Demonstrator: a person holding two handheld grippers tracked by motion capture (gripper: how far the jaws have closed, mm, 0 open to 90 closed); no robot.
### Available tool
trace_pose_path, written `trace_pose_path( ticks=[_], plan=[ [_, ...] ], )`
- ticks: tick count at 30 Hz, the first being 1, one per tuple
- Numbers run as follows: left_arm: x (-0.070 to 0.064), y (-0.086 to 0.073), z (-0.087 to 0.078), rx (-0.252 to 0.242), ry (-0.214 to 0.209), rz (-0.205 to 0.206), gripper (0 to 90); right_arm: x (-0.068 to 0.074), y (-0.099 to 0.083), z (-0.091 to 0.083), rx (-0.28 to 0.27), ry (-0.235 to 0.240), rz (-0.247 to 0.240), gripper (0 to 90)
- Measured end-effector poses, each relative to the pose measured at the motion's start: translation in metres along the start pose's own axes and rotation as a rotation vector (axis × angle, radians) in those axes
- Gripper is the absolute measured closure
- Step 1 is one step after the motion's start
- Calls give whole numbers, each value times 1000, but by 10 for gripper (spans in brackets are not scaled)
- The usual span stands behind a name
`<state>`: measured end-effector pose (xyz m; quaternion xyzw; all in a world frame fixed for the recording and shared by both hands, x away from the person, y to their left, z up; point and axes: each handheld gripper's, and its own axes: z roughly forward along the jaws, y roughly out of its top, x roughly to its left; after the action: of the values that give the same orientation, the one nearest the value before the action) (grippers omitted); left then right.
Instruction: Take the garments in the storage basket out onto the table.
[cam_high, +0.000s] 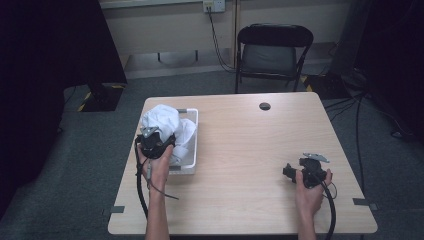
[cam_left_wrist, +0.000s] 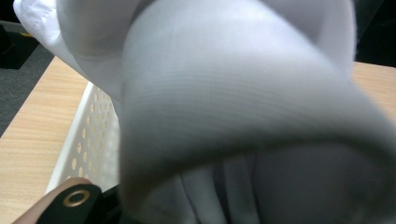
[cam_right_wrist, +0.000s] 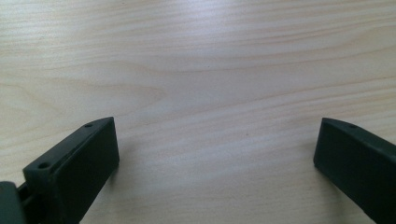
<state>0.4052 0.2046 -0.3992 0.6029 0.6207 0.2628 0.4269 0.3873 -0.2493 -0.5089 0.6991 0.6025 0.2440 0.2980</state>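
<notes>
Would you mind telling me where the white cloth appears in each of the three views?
High view: the white cloth is bunched in the white perforated basket, left of centre, at the left gripper.
Left gripper view: it hangs close to the lens, across most of the frame.
Right gripper view: not in it.
Shared landmark: the wooden table.

A lab or office room was indicated by grey carpet (cam_high: 75, 150), a folding chair (cam_high: 272, 50), and a wall socket (cam_high: 214, 5).

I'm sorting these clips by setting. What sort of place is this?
Probably an office or lab room set up for recording: a light wooden table on grey carpet, a black folding chair by the wall, and a wall power socket.
</notes>
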Motion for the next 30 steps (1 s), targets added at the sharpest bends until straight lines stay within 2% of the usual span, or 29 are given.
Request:
trace_pose_path(
  ticks=[22,30],
  plan=[
    [-6,5,-13,-39,-30,1,669,0,0,0,0,0,0,0],
    [-13,10,-18,-53,-40,14,669,0,0,0,0,0,0,0]
  ],
)
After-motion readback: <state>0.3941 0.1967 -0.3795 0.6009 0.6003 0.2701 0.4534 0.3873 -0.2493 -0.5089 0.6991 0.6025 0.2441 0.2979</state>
